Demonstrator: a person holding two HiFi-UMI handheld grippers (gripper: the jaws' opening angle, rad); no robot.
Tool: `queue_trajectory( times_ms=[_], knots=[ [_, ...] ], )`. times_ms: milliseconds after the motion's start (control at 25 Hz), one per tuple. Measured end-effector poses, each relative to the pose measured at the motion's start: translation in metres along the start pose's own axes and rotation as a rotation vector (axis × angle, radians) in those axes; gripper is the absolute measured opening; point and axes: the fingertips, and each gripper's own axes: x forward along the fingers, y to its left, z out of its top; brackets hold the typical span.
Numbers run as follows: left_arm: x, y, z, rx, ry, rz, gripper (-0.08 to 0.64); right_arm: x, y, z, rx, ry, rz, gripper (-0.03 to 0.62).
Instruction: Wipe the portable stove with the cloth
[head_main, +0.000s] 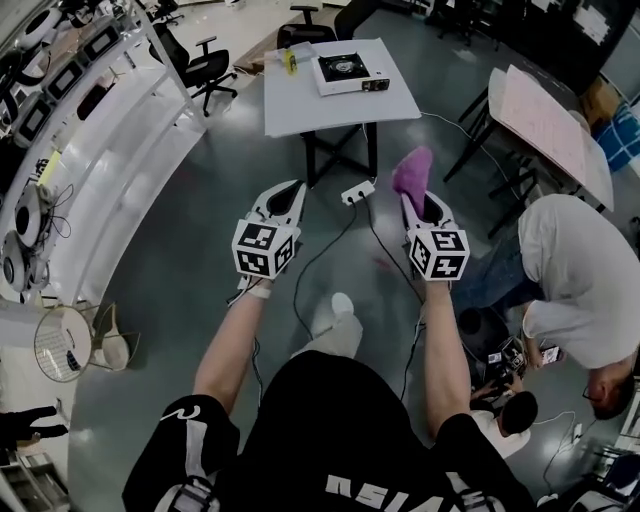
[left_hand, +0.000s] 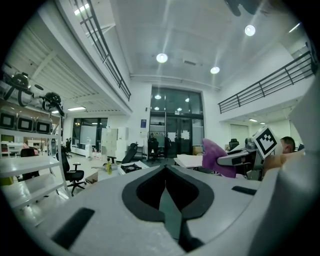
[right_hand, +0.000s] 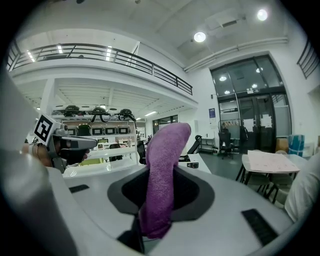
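The right gripper (head_main: 420, 205) pinches a purple cloth (right_hand: 165, 170), which sticks up out of its jaws. The left gripper (left_hand: 165, 172) has its jaws pressed together with nothing in them. Well ahead, the portable stove (head_main: 348, 72) sits by the far edge of the white table (head_main: 330, 115), near its right corner.

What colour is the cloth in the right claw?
Purple. The cloth shows best in the right gripper view.
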Motion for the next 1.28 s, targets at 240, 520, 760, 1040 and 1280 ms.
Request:
queue_trajectory(
  times_ms=[240,520,760,1040,1280],
  knots=[
    [0.076,0.026,0.003,-0.024,-0.008,0.015,0.009,0.063,-0.047,0.014,-0.031,0.013,0.02,0.109],
    [0.159,0.06,0.013,-0.052,-0.018,0.038,0.009,0.138,-0.096,0.036,-0.057,0.027,0.043,0.109],
    [0.204,0.08,0.022,-0.063,-0.021,0.05,0.009,0.18,-0.126,0.047,-0.055,0.03,0.047,0.109],
    [0.251,0.103,0.025,-0.056,-0.005,0.061,0.009,0.228,-0.157,0.05,-0.037,0.034,0.05,0.109],
    [0.305,0.13,0.022,-0.055,0.009,0.075,0.009,0.284,-0.187,0.053,-0.033,0.037,0.067,0.109]
  ],
)
